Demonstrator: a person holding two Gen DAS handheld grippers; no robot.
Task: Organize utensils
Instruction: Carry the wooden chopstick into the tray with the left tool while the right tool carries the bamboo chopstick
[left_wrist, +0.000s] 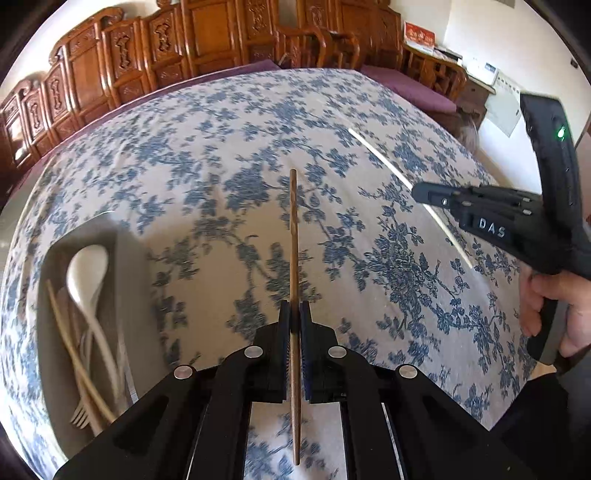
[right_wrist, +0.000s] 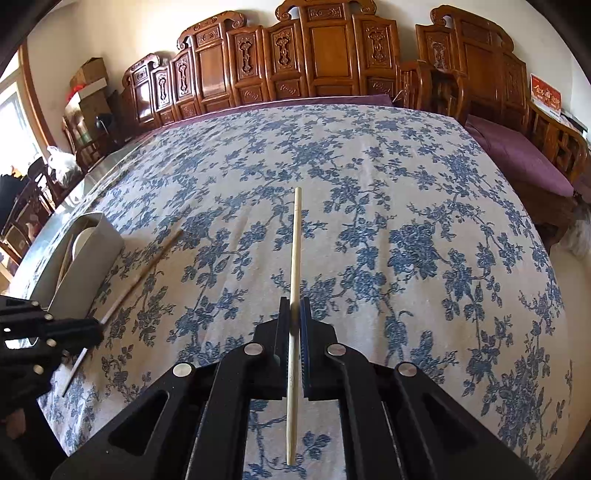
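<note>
Left gripper (left_wrist: 294, 314) is clamping a dark chopstick (left_wrist: 293, 236) between closed jaws, stick pointing forward over the floral cloth (left_wrist: 221, 147). Right gripper (right_wrist: 294, 314) is likewise pinching a pale chopstick (right_wrist: 294, 251), jaws closed on it, held above the cloth. Grey holder (left_wrist: 129, 266) is sitting at the table's left edge, holding a white spoon (left_wrist: 86, 269), a fork (left_wrist: 79, 417) and pale sticks. A hand (left_wrist: 550, 306) is gripping the right gripper's handle. Carved wooden chairs (right_wrist: 314, 48) are lining the far wall.
</note>
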